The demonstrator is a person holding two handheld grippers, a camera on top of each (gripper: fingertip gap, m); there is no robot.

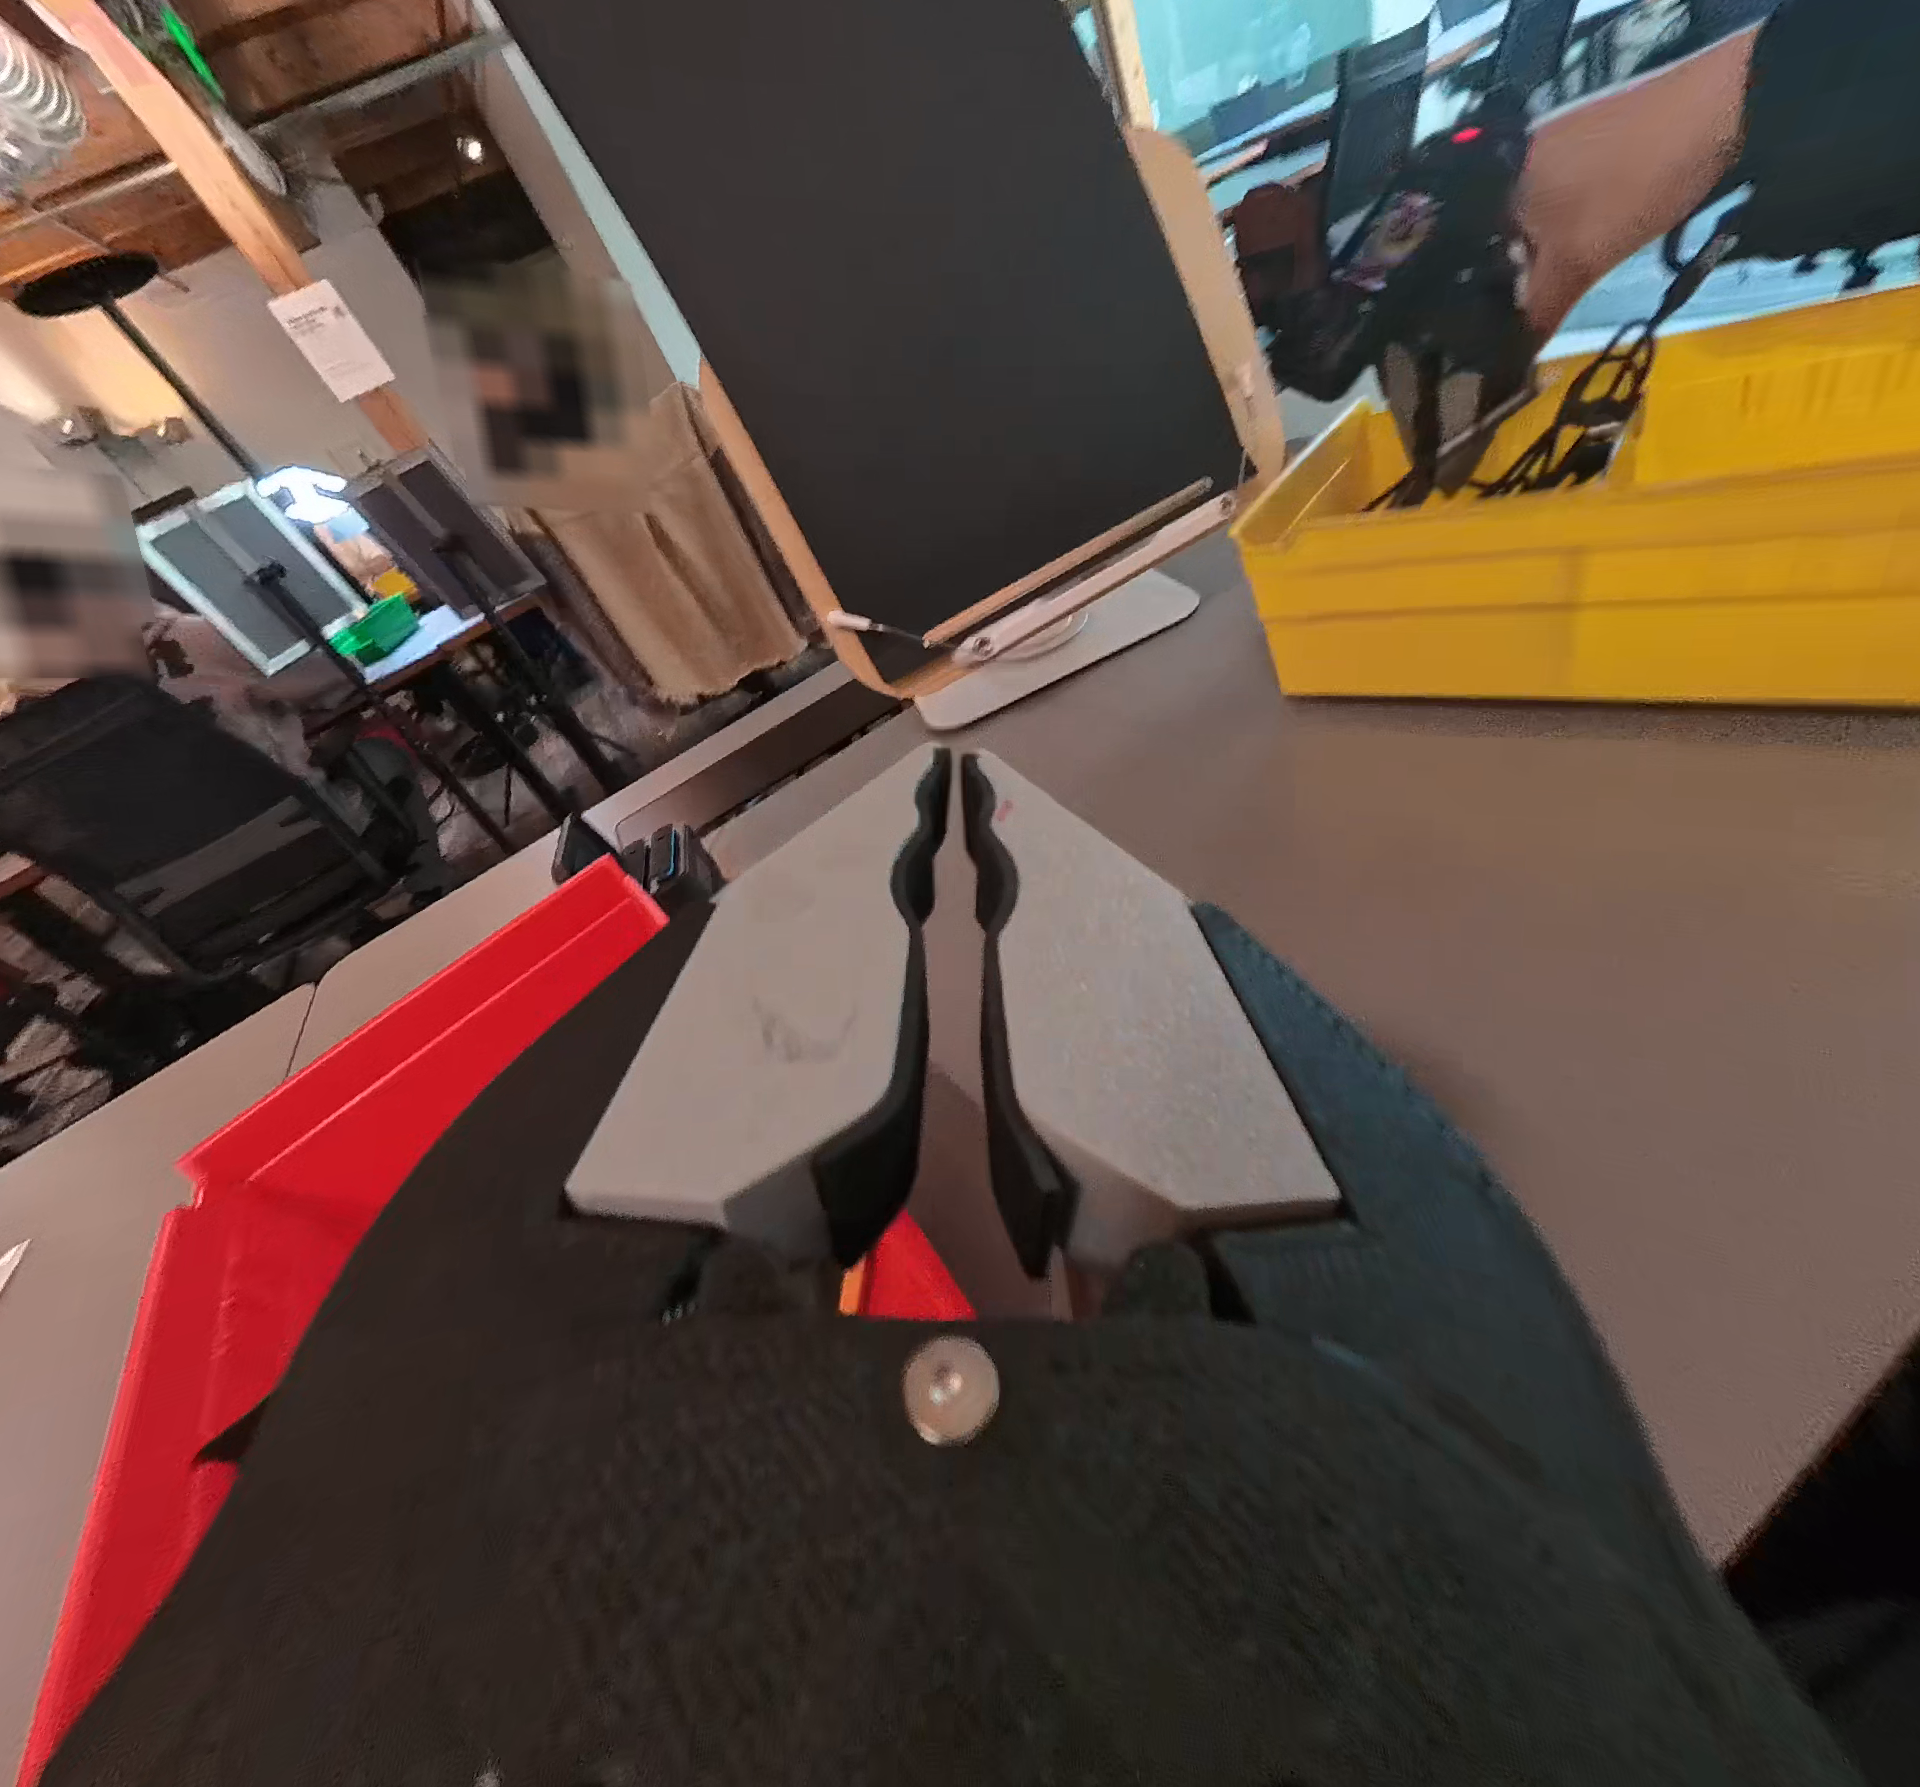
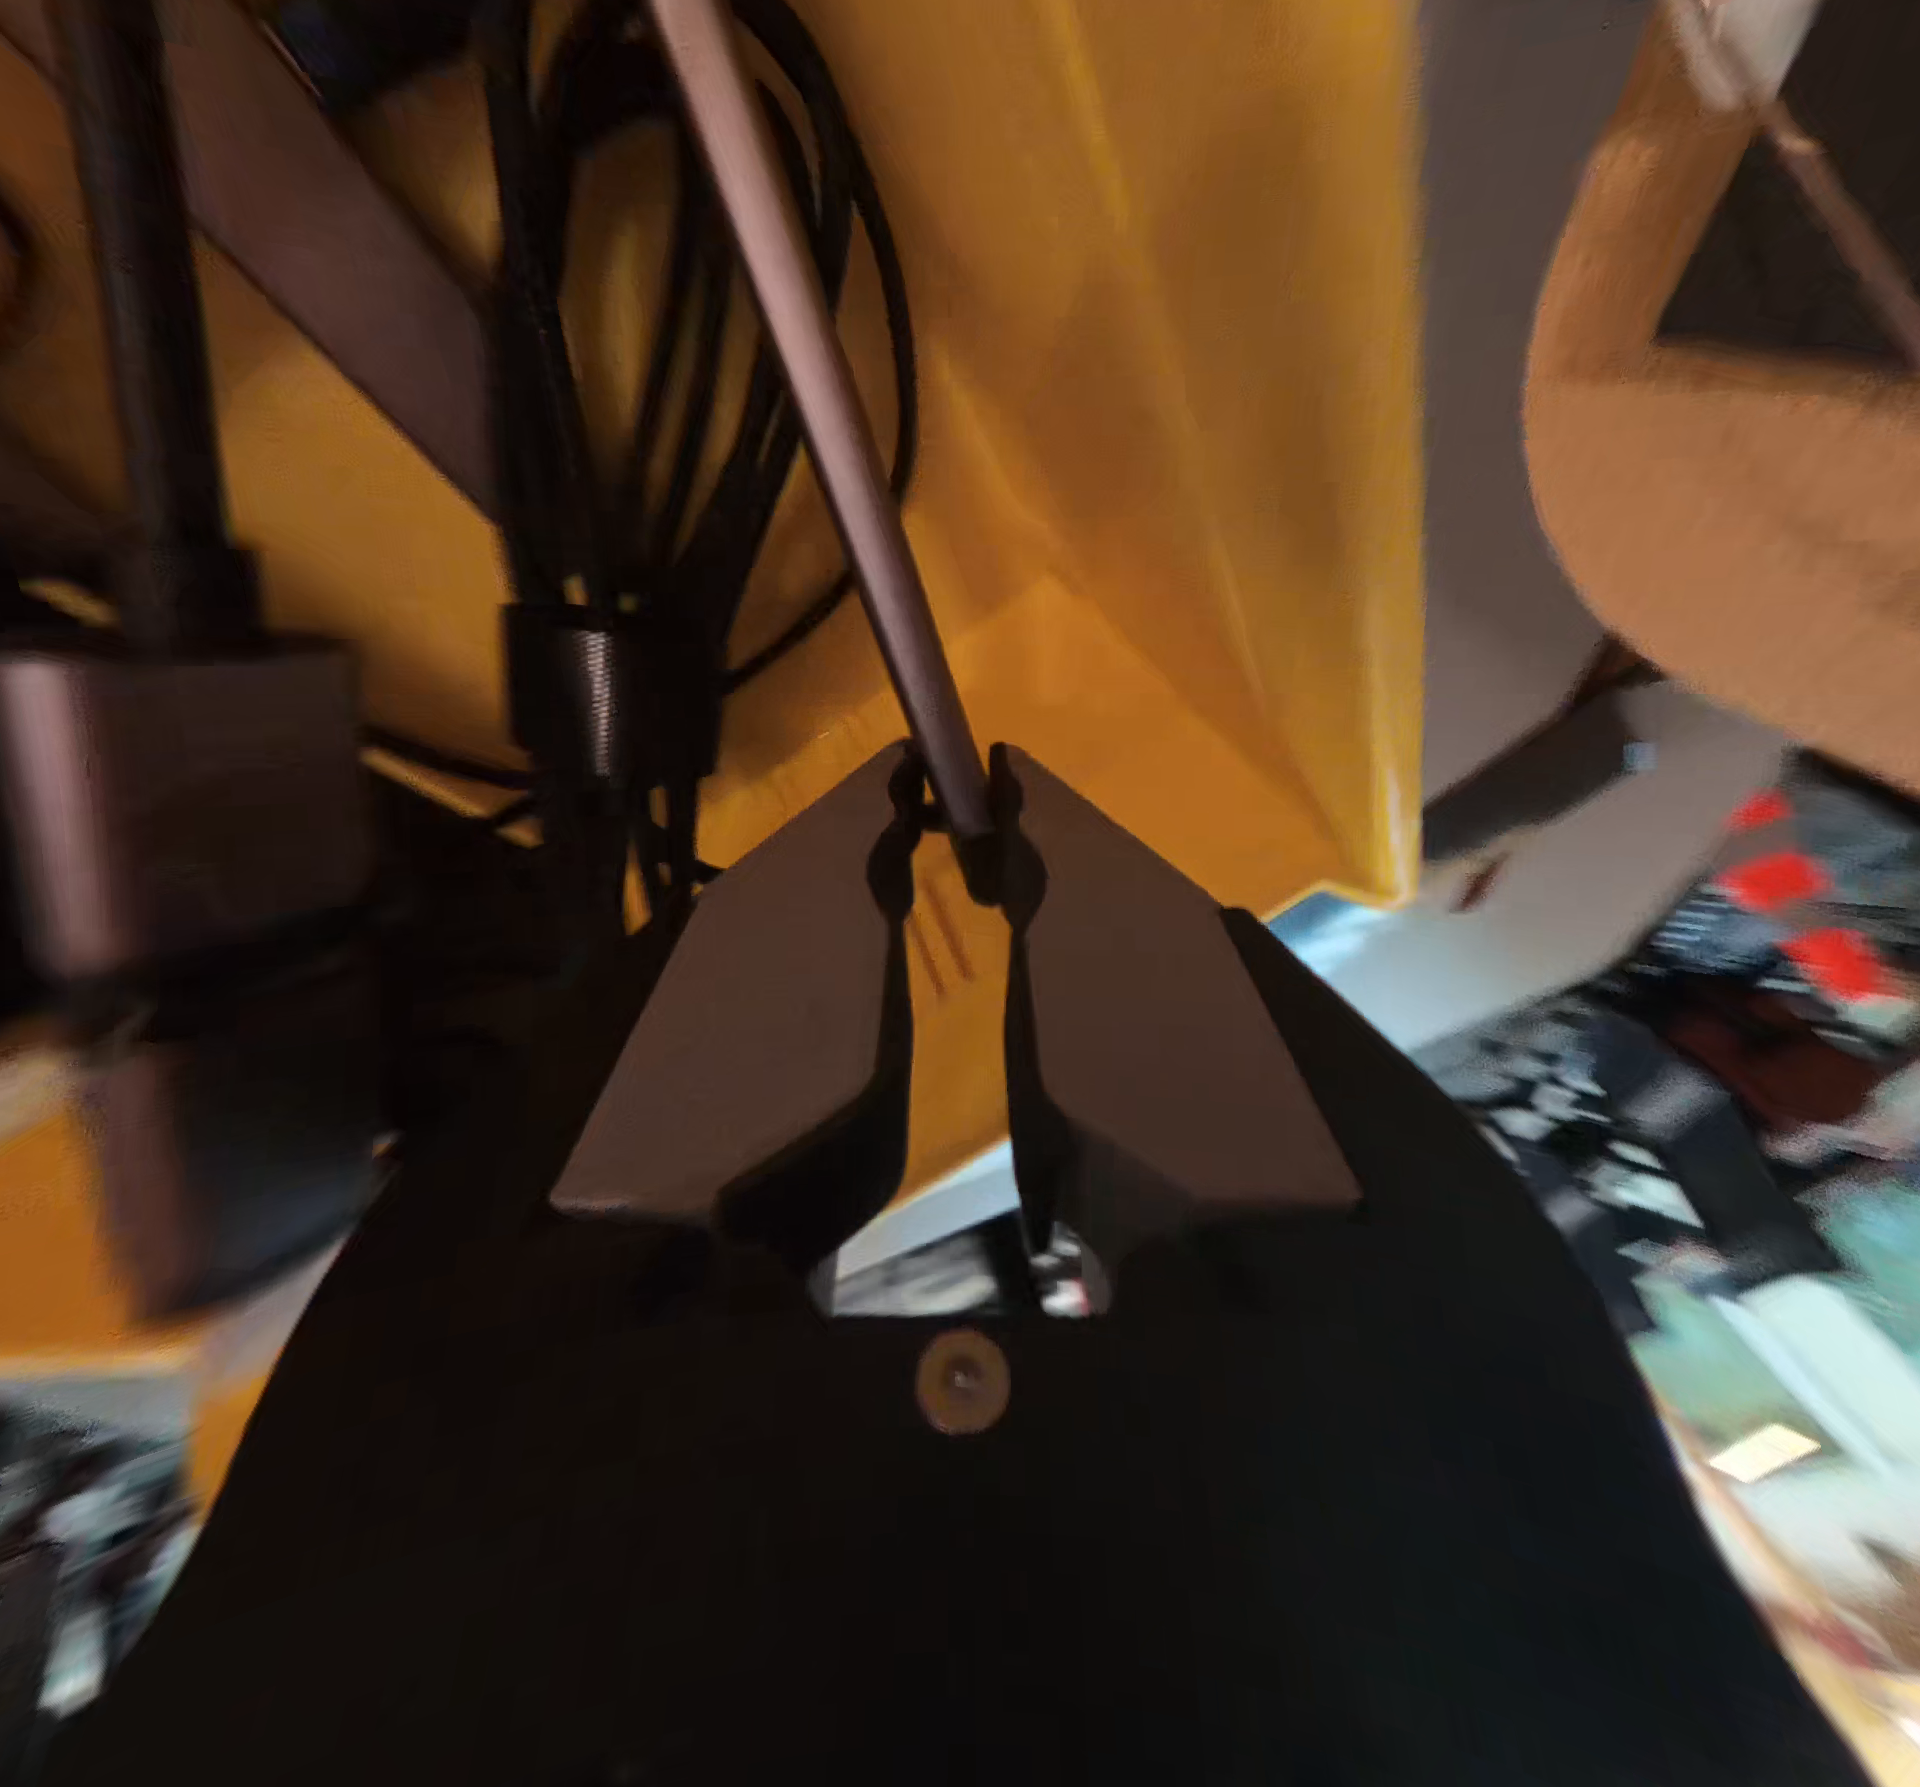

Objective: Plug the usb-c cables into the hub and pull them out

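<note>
Biggest risk: w/ your right gripper down in the yellow bin, jaws pinching a thin grey cable, it'll drag the black cable tangle out; smaller: left gripper, jaws nearly pressed together, empty, isn't bracing the hub on the table.

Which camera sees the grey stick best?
The right wrist view: the grey stick fills it, pinched in the right gripper. The left wrist view shows it tiny and far off in the yellow bin.
</note>
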